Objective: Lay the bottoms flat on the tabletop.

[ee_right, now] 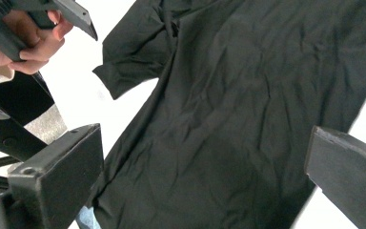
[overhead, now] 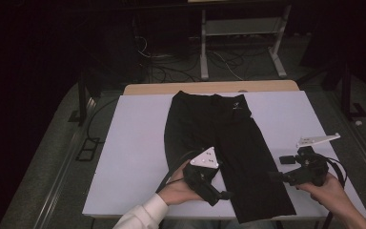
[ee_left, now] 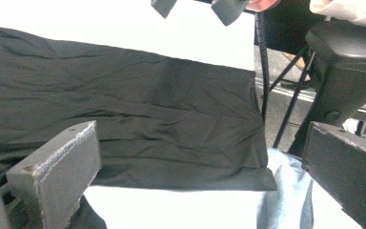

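Both grippers, left gripper (overhead: 225, 194) and right gripper (overhead: 272, 174), hover with jaws wide and empty beside the near leg hem of the black trousers (overhead: 219, 138) lying flat on the tabletop (overhead: 133, 143), so the next move probably calls for pinching that hem to begin folding.

A white table (overhead: 133, 143) bears black trousers (overhead: 219, 133), laid flat.

Matt black cloth trousers (overhead: 219, 138), faintly creased, on a smooth white table (overhead: 133, 143).
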A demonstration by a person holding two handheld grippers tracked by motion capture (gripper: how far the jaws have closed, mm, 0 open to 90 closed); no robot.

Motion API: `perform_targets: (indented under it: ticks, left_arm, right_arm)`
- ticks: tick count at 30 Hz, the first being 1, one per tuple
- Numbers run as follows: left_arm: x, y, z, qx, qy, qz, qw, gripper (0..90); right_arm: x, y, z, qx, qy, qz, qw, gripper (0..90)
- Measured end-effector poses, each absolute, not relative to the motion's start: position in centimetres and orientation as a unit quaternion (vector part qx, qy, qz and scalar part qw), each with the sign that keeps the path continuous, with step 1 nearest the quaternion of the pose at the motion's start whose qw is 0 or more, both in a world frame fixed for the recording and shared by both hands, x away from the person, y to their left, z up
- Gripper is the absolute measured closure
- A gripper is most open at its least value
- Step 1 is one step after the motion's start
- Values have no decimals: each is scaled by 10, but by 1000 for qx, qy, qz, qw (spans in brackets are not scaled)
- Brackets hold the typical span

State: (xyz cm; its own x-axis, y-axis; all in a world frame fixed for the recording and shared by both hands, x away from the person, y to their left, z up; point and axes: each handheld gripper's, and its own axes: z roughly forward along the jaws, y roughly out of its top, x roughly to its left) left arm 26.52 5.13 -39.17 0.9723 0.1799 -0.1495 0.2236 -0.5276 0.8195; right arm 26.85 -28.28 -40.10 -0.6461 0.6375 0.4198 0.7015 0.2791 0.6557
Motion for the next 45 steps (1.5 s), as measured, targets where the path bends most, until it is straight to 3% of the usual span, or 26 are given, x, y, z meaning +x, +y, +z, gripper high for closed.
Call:
perform_targets:
  ticks: [25,45]
  left_arm:
    - [280,107,-379,859,167,26,484,0]
    - [290,159,-397,842,235,50,483,0]
  right_arm:
    - [292,-243,-392,-385,-817,-428,37,0]
    - [304,-195,-395,-351,-831,-428,47,0]
